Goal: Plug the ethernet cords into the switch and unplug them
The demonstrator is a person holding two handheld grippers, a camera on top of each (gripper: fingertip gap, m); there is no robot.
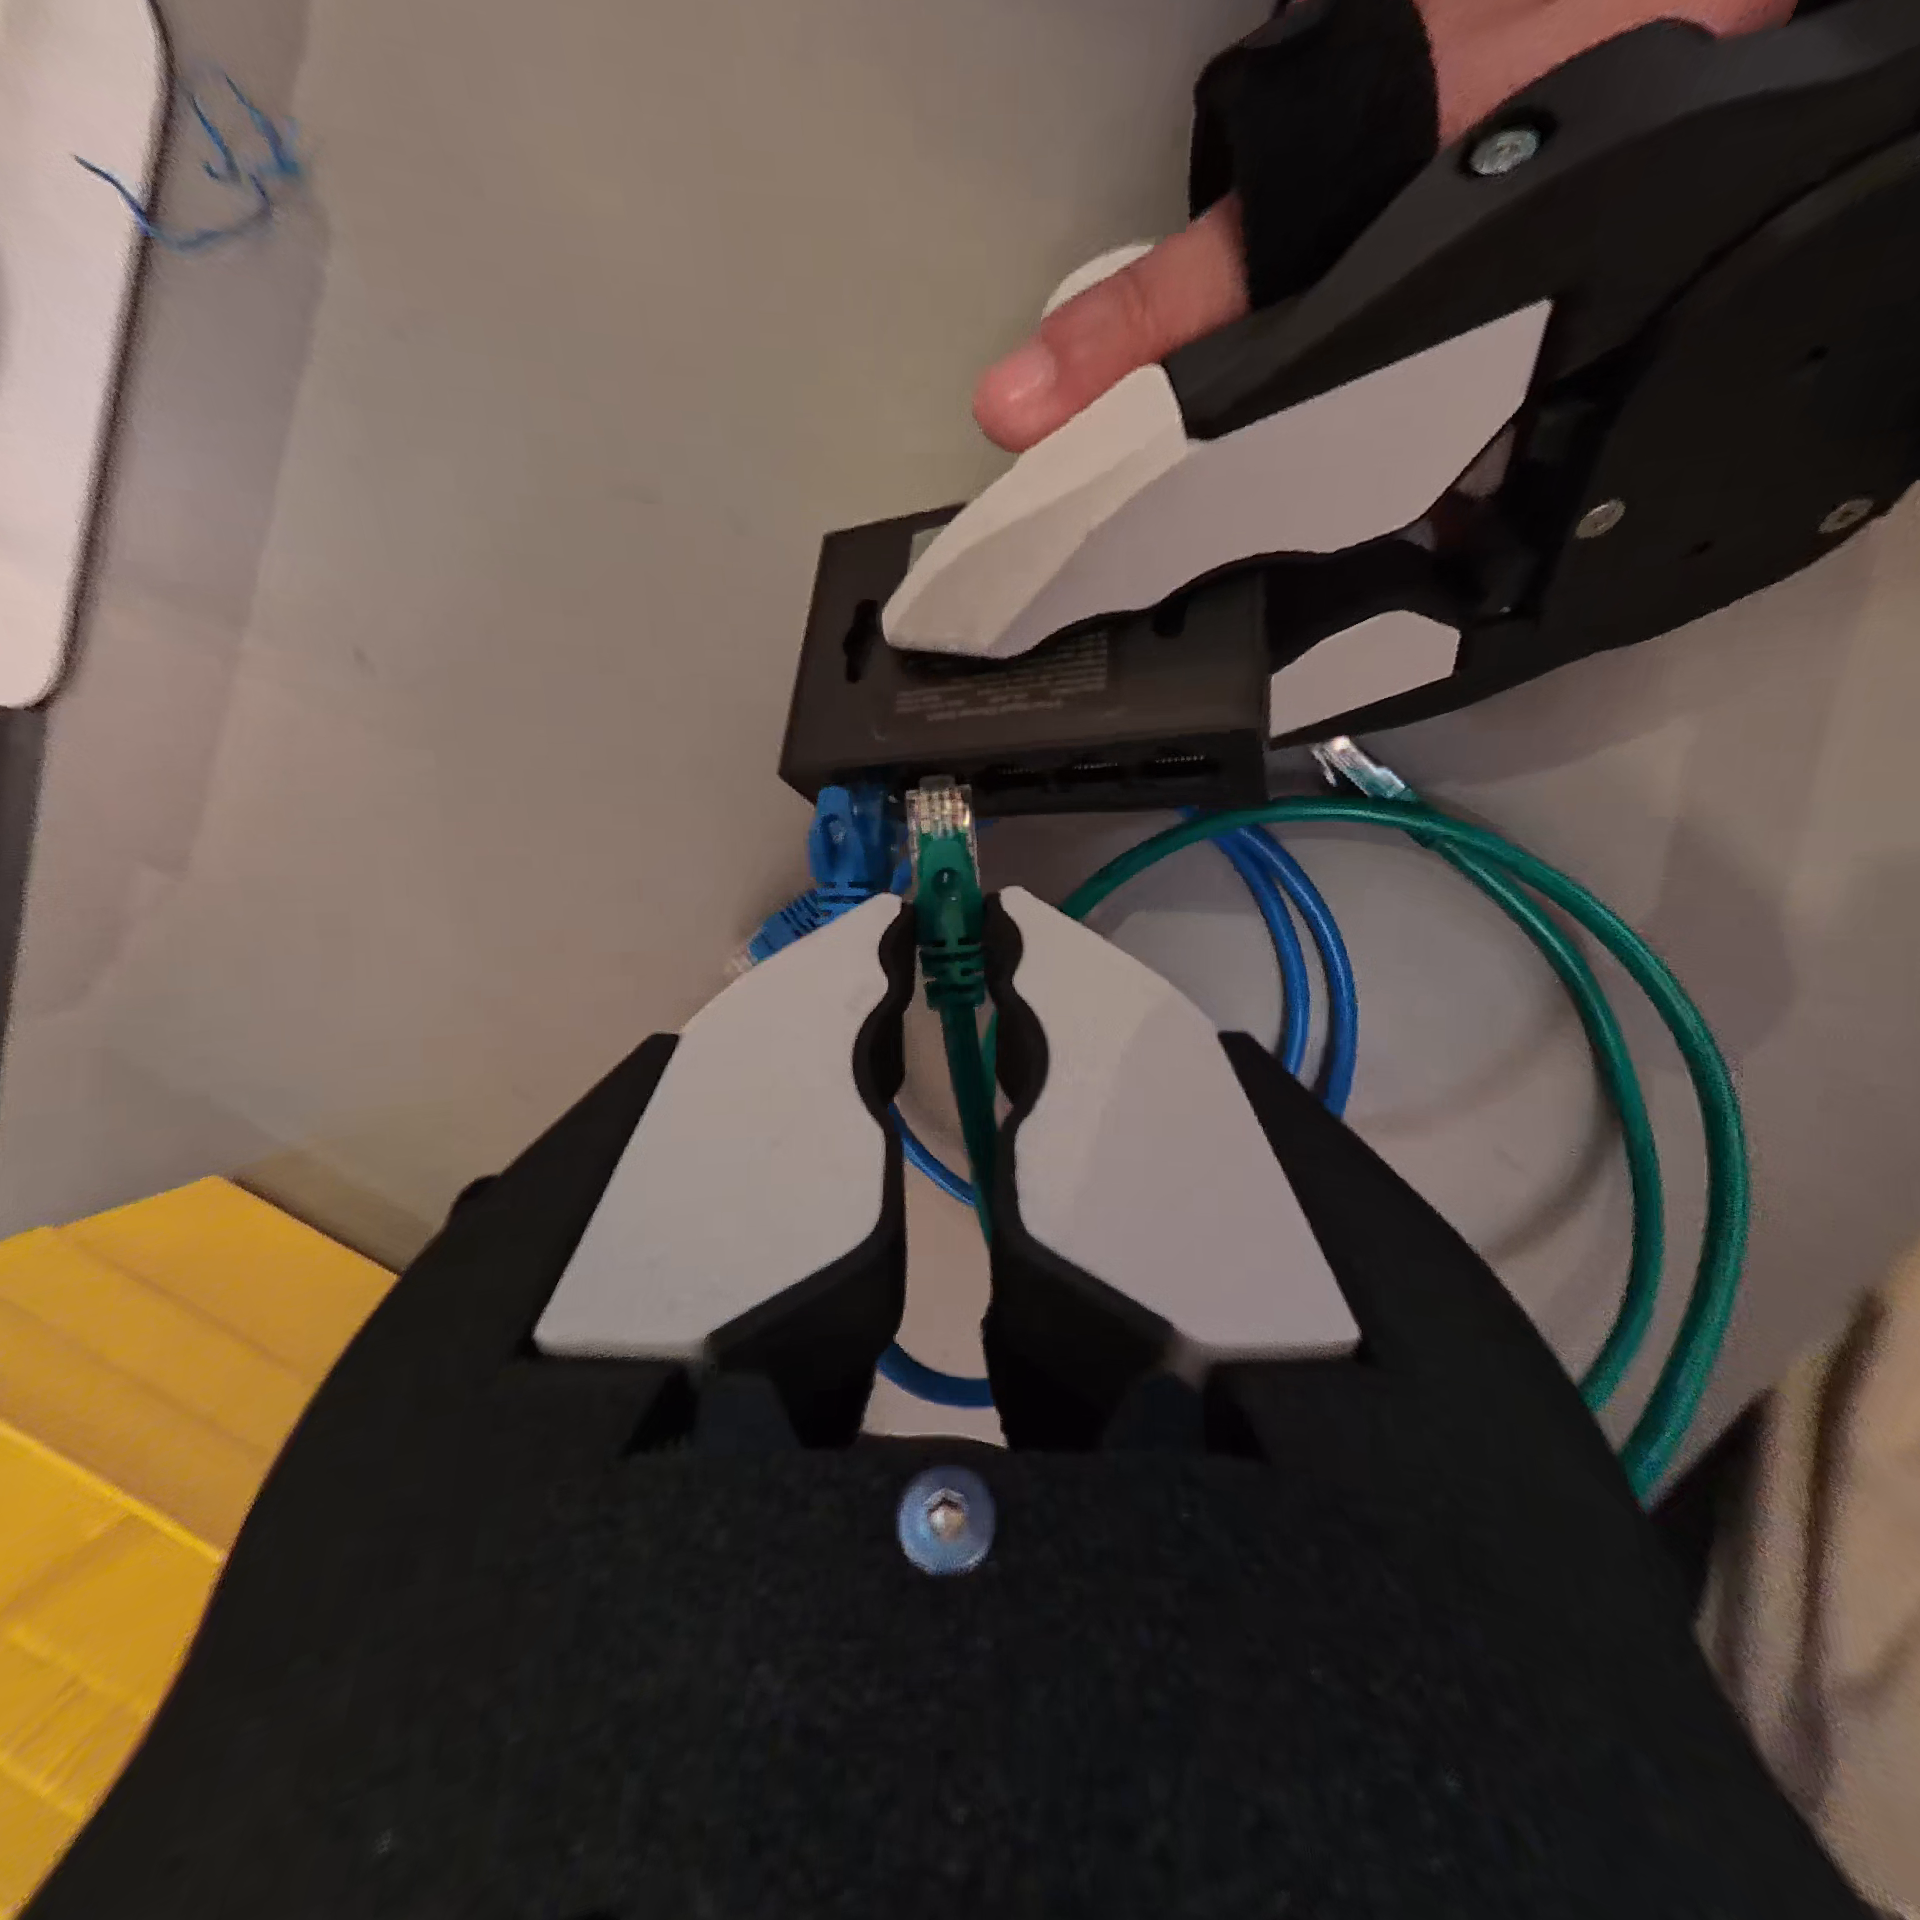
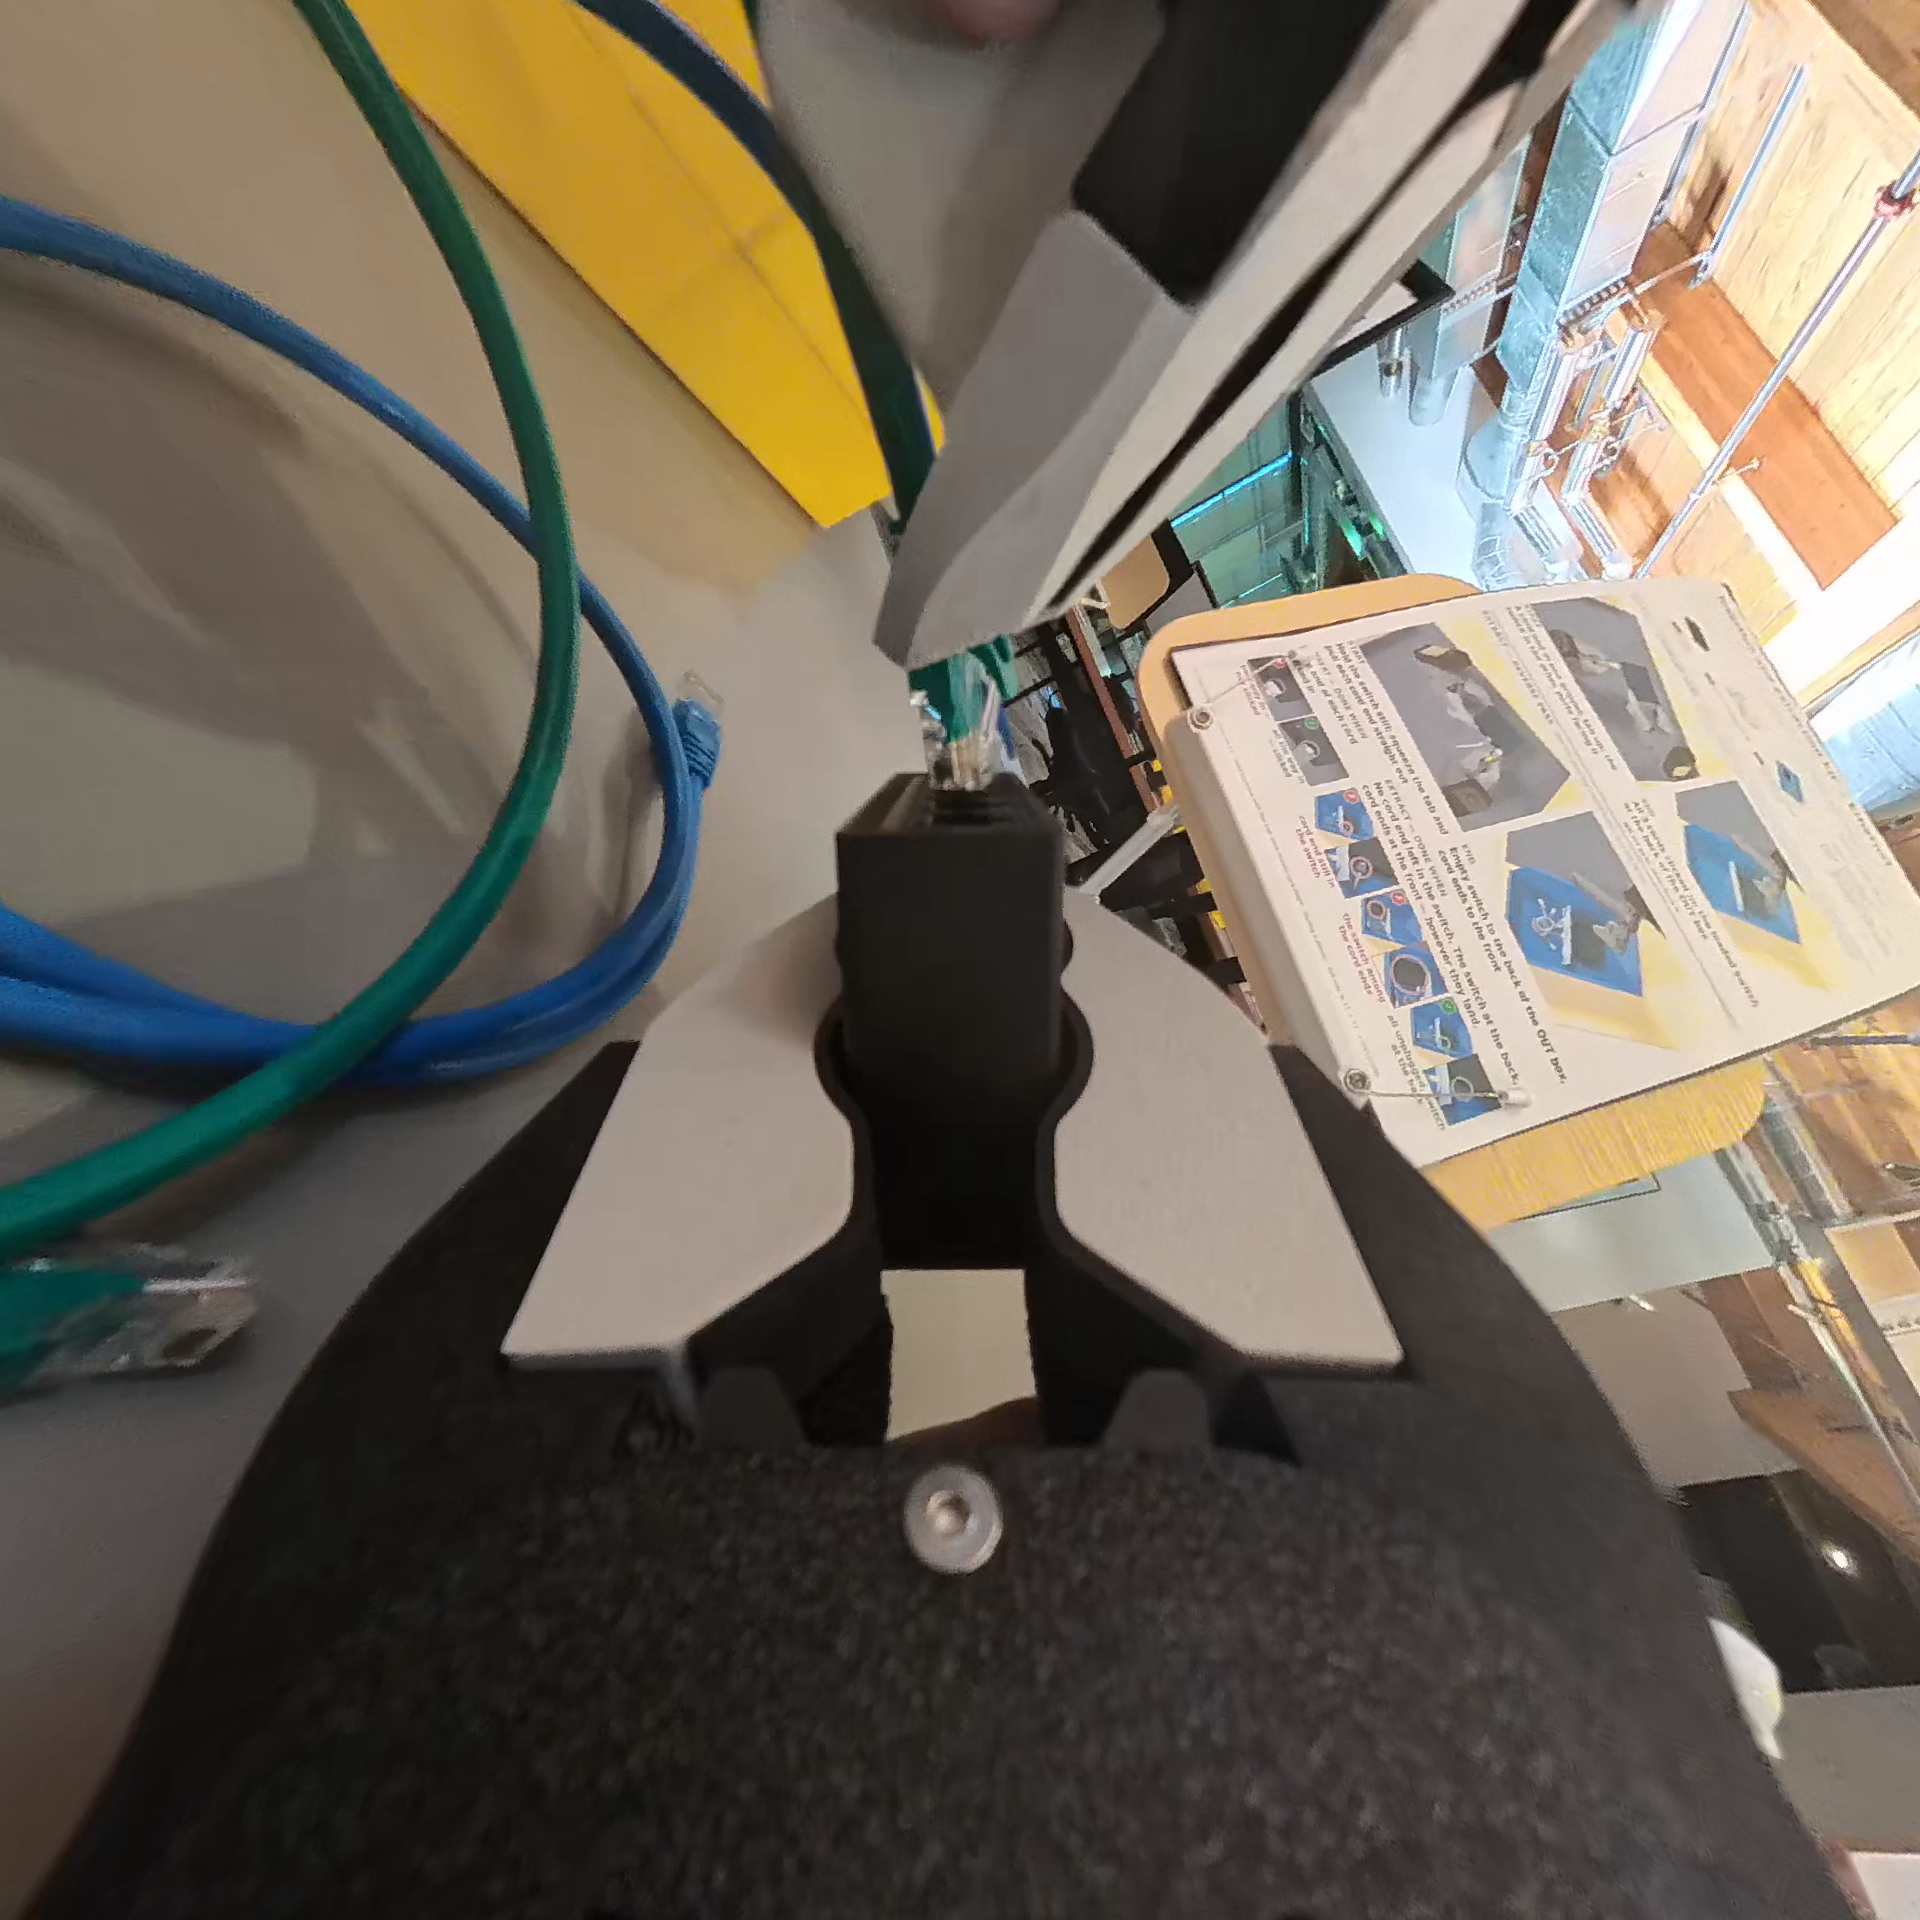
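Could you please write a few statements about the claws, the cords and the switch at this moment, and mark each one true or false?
1. The left claw grips the green cord just behind its clear plug. True.
2. The right claw hangs empty over the table. False: it is shut on the black switch.
3. A blue plug sits at the port at the left end of the row in the left wrist view. True.
4. The green plug is at the right end of the row of ports. False: it is just right of the blue plug; the ports further right look empty.
5. A yellow bin lies to the left of the left claw. True.
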